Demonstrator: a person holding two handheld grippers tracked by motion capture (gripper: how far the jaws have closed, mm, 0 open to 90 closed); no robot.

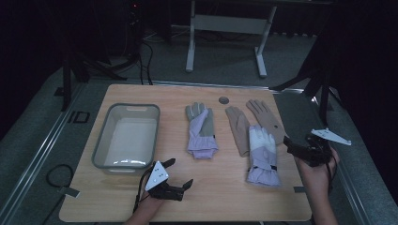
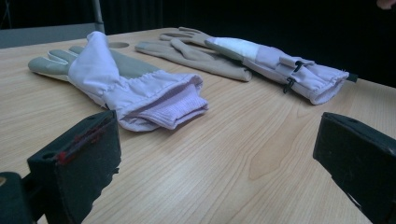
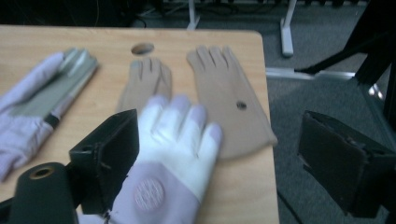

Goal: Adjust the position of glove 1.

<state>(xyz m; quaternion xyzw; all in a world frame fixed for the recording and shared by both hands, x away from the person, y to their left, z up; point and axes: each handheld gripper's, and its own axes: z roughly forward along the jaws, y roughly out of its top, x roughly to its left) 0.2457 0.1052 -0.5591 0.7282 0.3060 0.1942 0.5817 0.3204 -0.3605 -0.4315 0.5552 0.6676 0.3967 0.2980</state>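
Wooden table (image 1: 220, 197) seen from above, with four gloves and a container laid out on it. At the left stands a grey plastic tub (image 1: 101, 140), apparently holding nothing. Near the centre lies a lilac-and-grey glove (image 1: 201, 132), palm side up, fingers pointing away from the person and its ribbed cuff toward the near edge. To its right lie two tan gloves: the left tan glove (image 1: 238, 126) and the right tan glove (image 1: 266, 119), the latter bearing a small dark spot. A lilac-and-white glove (image 1: 262, 157) rests partly over the lower ends of both tan gloves, cuff toward the person. A round hole (image 1: 224, 100) shows in the tabletop beyond the gloves. The left gripper (image 1: 180, 174) is held low over the near edge of the table, close to the tub's near right corner, jaws spread wide with nothing between them. The right gripper (image 1: 288, 143) is held at the table's right edge, just beside the lilac-and-white glove, jaws likewise spread and empty.
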